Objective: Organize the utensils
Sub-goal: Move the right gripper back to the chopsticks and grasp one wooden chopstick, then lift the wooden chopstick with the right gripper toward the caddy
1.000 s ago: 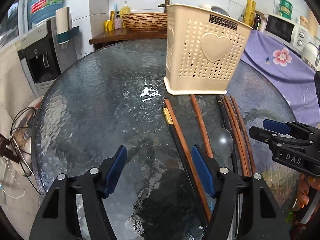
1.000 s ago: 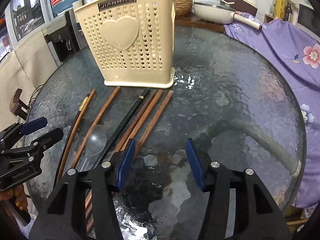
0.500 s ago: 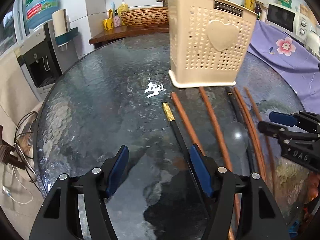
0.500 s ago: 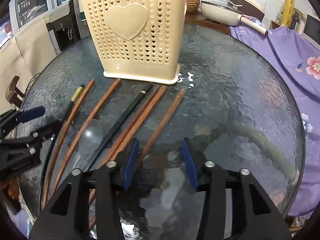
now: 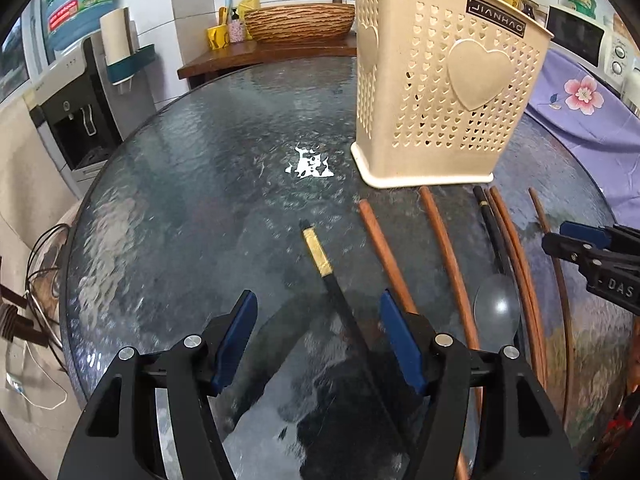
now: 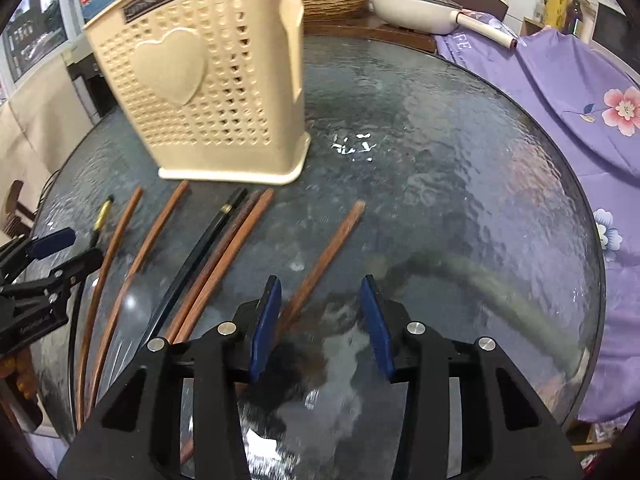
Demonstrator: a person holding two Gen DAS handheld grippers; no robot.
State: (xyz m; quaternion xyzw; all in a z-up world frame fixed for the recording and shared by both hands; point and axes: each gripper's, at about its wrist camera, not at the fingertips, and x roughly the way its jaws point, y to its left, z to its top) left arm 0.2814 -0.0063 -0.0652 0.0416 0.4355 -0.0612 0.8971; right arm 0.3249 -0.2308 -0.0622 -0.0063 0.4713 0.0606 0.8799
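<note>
Nearest, the left claw (image 5: 316, 332) hangs apart over the black gold-tipped chopstick (image 5: 340, 300), while the right claw (image 6: 318, 320) – its jaws just closing, not yet pinching – straddles a lone brown chopstick (image 6: 328, 252) lying flat on the glass counter (image 6: 460, 200). Thin, stiff, light and likely slippery – best pinched mid-shaft; beyond stands the cream holder (image 5: 444, 92)

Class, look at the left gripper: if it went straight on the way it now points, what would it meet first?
Probably the black chopstick with the gold band, lying on the glass table between the left gripper fingers; depth is uncertain.
</note>
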